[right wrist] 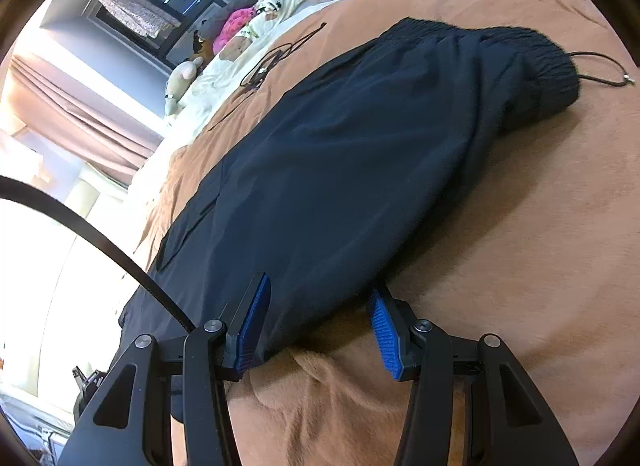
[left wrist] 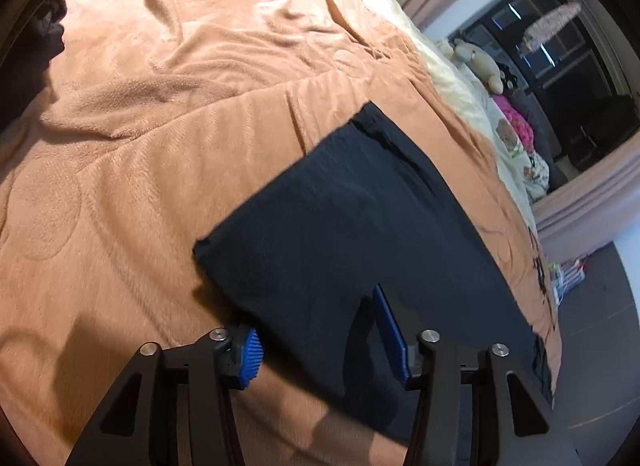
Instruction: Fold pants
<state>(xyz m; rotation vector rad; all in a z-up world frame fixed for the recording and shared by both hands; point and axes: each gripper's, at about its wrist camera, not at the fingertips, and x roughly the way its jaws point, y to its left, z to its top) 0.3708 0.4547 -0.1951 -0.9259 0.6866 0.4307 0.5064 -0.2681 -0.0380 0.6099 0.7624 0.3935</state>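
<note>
Across the middle of both frames: pants [right wrist: 360,169], one pair, dark navy to black, lying flat on a bed under a tan fleece blanket [left wrist: 140,145].

Position. Right wrist view: pants run from the lower left of the frame to the upper right, ending in a gathered elastic waistband [right wrist: 540,65] with a drawcord [right wrist: 600,69] trailing onto the blanket. Left wrist view: a squared-off end of the same garment fills the centre and lower right, its corner [left wrist: 200,248] at centre left. Apparently doubled lengthwise already; layer count cannot be confirmed.

Material, judged. Thin woven cloth, light, limp, no stiffness; will drape and sag when lifted. Surface looks smooth, likely to slide against itself, less so on the fleece. Not fragile. Waistband thicker, bulkier, firmer to pinch.

Grippers. Left gripper [left wrist: 326,340]: jaws wide apart, straddling the near edge of the cloth, holding nothing; blue ribbed pads [left wrist: 250,358] at either side of the fabric edge. Right gripper [right wrist: 316,332]: jaws likewise wide, one pad over the cloth, the other just beside its edge above the blanket; nothing clamped.

Recommended hold. Pinch through all layers at the near edge or corners, one gripper at each end, taking no blanket.

Also present: pale bedding and soft toys [right wrist: 184,77], loose black cable [right wrist: 272,57], curtains [right wrist: 80,117].
</note>
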